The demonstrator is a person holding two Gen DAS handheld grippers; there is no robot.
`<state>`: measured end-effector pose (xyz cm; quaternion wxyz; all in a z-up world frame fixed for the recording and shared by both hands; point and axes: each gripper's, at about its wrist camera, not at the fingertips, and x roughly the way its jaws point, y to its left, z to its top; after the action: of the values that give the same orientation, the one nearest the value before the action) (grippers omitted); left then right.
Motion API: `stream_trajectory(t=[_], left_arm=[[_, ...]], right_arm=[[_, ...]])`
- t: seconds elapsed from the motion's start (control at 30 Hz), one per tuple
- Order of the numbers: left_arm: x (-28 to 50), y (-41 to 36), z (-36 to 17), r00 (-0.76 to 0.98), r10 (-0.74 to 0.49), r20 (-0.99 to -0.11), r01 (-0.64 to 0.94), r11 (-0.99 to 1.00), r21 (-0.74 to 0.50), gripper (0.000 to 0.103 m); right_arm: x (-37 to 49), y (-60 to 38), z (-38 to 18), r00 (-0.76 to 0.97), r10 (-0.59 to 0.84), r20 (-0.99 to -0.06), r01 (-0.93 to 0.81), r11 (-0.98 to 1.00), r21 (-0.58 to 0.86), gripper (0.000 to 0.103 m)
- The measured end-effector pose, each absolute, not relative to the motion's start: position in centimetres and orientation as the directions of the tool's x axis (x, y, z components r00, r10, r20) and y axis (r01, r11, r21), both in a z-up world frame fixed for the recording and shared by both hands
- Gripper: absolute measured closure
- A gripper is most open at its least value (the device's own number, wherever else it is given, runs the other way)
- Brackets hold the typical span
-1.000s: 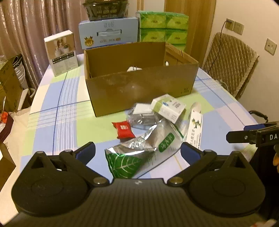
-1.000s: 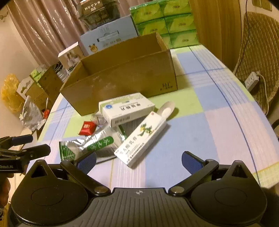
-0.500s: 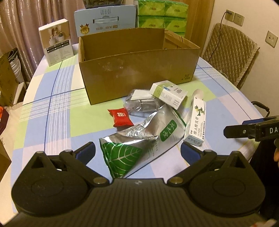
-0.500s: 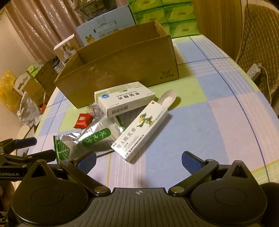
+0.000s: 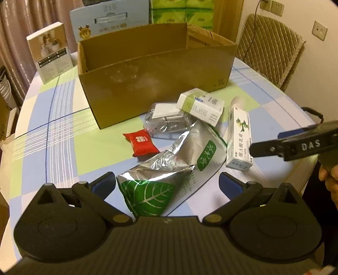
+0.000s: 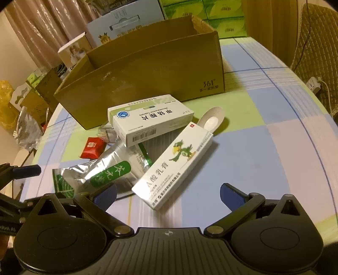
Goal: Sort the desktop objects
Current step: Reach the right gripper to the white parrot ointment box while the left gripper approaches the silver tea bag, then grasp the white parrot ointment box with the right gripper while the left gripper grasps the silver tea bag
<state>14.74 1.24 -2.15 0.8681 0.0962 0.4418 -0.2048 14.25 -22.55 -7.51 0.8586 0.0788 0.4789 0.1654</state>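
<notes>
A pile lies in front of an open cardboard box (image 5: 156,78) (image 6: 147,76): a silver and green foil pouch (image 5: 169,169) (image 6: 99,175), a red packet (image 5: 141,142) (image 6: 93,147), a clear plastic pack (image 5: 166,121), a white medicine box (image 5: 200,105) (image 6: 150,118), a long white box with a green bird (image 5: 238,139) (image 6: 175,162) and a white spoon (image 6: 211,120). My left gripper (image 5: 166,186) is open with the pouch's green end between its fingers. My right gripper (image 6: 168,194) is open around the near end of the long box.
Behind the cardboard box stand a blue carton (image 5: 109,19), green tissue packs (image 5: 183,10) and a small white photo box (image 5: 50,50). A wicker chair (image 5: 268,48) is at the right. Boxes and bags (image 6: 25,101) sit off the table's left edge.
Both grippers have moved forward and down toward the pile. The pouch end is now between the left fingers and the long box end between the right fingers. Nothing is grasped.
</notes>
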Motion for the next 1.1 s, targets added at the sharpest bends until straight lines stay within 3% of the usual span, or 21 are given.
stream_trajectory(t=[0.2, 0.43, 0.53, 0.6, 0.8, 1.1], left_arm=[[16.1, 1.1, -3.0, 0.5, -0.269, -0.823, 0.449, 0.893, -0.019, 0.001], [17.5, 0.8, -4.0, 0.482, -0.271, -0.833, 0.492, 0.871, 0.001, 0.001], [18.1, 0.7, -4.3, 0.463, -0.282, -0.84, 0.505, 0.863, -0.012, 0.001], [18.5, 0.7, -4.6, 0.448, -0.292, -0.845, 0.512, 0.859, -0.025, 0.001], [19.3, 0.1, -5.2, 0.395, -0.327, -0.859, 0.574, 0.817, -0.047, 0.001], [21.0, -1.2, -6.6, 0.258, -0.336, -0.906, 0.684, 0.726, -0.074, 0.001]], right_arm=[[15.8, -21.7, -9.0, 0.477, 0.342, -0.809, -0.191, 0.939, 0.285, 0.003], [17.2, -21.1, -10.3, 0.459, 0.331, -0.824, -0.172, 0.943, 0.284, 0.018], [17.5, -20.9, -10.5, 0.454, 0.322, -0.831, -0.175, 0.947, 0.271, 0.029], [17.5, -20.8, -10.5, 0.456, 0.318, -0.831, -0.188, 0.947, 0.259, 0.042], [17.0, -21.5, -9.9, 0.457, 0.289, -0.841, -0.216, 0.953, 0.211, 0.06], [16.2, -22.9, -9.4, 0.451, 0.26, -0.854, -0.24, 0.957, 0.165, 0.065]])
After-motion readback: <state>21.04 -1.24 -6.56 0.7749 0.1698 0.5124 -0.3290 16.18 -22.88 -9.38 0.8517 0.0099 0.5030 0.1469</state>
